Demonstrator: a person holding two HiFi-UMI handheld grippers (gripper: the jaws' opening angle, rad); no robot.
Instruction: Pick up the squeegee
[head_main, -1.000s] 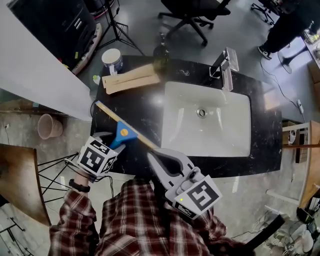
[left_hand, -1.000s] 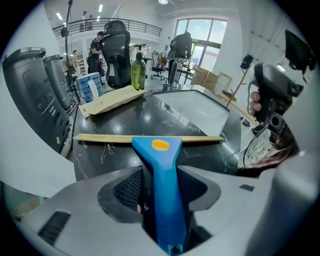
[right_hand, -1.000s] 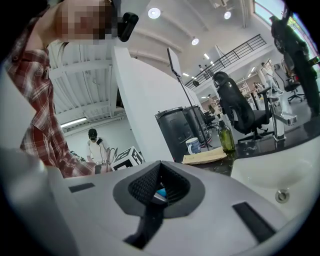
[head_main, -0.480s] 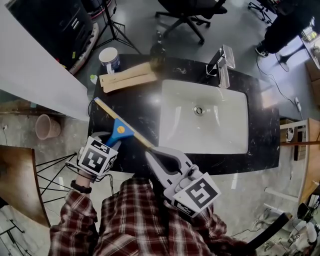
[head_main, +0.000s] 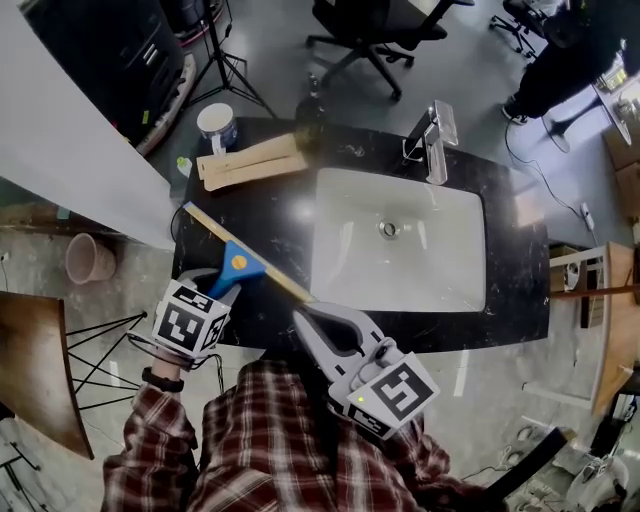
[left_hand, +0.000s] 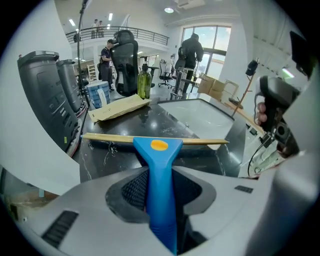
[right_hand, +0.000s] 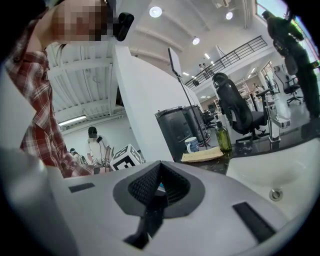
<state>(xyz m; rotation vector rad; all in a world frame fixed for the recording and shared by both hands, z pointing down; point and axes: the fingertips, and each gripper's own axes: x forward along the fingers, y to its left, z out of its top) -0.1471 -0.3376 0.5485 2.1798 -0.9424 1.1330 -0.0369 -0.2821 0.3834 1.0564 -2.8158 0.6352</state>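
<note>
The squeegee (head_main: 238, 268) has a blue handle with an orange dot and a long tan blade. It lies slantwise on the black counter (head_main: 260, 215), left of the sink. My left gripper (head_main: 224, 289) is shut on the blue handle, which runs straight between the pads in the left gripper view, where the squeegee (left_hand: 159, 150) has its blade crosswise ahead of the left gripper (left_hand: 160, 182). My right gripper (head_main: 305, 313) hovers at the counter's near edge by the blade's right end, shut and empty. The right gripper view shows the right gripper (right_hand: 159, 167) with its tips together.
A white sink basin (head_main: 395, 250) with a faucet (head_main: 430, 135) fills the counter's middle and right. At the back left lie folded brown paper (head_main: 250, 160), a cup (head_main: 217, 125) and a green bottle (head_main: 308, 105). An office chair (head_main: 370, 30) stands beyond.
The head view has drifted a little, so the counter sits slightly further left and up. Both grippers and the squeegee keep their places on the counter.
</note>
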